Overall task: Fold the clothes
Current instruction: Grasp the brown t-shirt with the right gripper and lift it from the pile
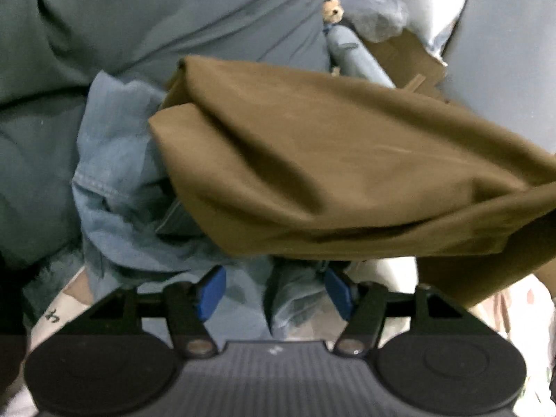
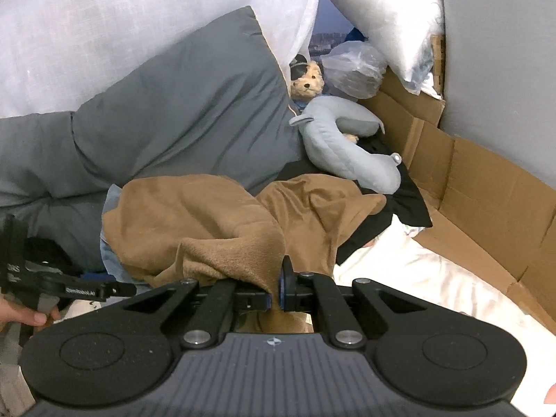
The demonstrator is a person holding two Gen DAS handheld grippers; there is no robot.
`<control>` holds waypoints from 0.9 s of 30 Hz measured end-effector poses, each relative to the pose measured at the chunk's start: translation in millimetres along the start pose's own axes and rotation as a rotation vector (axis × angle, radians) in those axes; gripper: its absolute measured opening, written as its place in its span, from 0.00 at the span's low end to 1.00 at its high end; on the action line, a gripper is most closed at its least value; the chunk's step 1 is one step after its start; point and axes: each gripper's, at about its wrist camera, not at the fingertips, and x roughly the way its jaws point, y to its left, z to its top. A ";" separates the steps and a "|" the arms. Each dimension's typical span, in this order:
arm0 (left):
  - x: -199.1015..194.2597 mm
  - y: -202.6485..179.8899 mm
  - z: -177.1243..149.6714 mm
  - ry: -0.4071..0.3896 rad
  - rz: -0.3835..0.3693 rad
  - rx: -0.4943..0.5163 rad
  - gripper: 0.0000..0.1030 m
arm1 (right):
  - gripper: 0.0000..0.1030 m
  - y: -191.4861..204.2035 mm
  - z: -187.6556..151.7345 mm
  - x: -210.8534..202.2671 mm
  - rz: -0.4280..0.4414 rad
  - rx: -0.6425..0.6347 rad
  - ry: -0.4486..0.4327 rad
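Note:
A brown garment (image 1: pixel 347 173) hangs folded across the left wrist view, its lower edge just above my left gripper (image 1: pixel 274 292). That gripper stands open, and its blue pads (image 1: pixel 212 292) touch nothing. Crumpled light-blue denim clothing (image 1: pixel 114 173) lies below and behind them. In the right wrist view my right gripper (image 2: pixel 276 288) is shut on a bunched edge of the brown garment (image 2: pixel 194 215), which drapes away over the bed. A strip of the denim (image 2: pixel 107 253) shows under its left side.
A grey duvet (image 2: pixel 173 111) fills the back left, under a white curtain (image 2: pixel 139 17). A teddy bear (image 2: pixel 307 81), a grey plush cushion (image 2: pixel 340 139), a plastic bag (image 2: pixel 354 69), black clothing (image 2: pixel 399 201) and cardboard (image 2: pixel 486 191) crowd the right. A hand (image 2: pixel 24 316) grips a black tool frame (image 2: pixel 69 288).

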 end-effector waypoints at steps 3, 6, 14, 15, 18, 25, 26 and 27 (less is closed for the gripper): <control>3.7 6.7 -1.3 -0.023 -0.014 -0.064 0.69 | 0.02 -9.0 1.4 -7.6 -0.008 -0.009 0.009; 3.1 14.1 0.6 -0.066 -0.075 -0.123 0.70 | 0.02 -17.8 3.4 -15.0 -0.011 -0.024 0.036; 19.8 10.6 0.9 -0.112 -0.232 -0.250 0.76 | 0.02 -38.4 -1.5 -38.2 -0.006 -0.091 0.129; 24.2 7.9 -1.0 -0.095 -0.218 -0.251 0.75 | 0.02 -41.7 -0.8 -41.3 -0.009 -0.092 0.134; 29.1 3.0 -9.4 -0.064 -0.218 -0.269 0.74 | 0.02 -51.3 0.2 -51.8 -0.030 -0.093 0.135; 39.0 -8.5 -30.2 -0.005 -0.258 -0.273 0.75 | 0.02 -75.3 -10.7 -73.5 -0.069 -0.050 0.152; 41.4 -10.7 -32.6 0.000 -0.269 -0.279 0.75 | 0.02 -78.4 -12.8 -77.1 -0.074 -0.047 0.157; 43.9 -14.4 -34.2 0.002 -0.279 -0.285 0.75 | 0.02 -80.9 -14.8 -80.7 -0.078 -0.046 0.162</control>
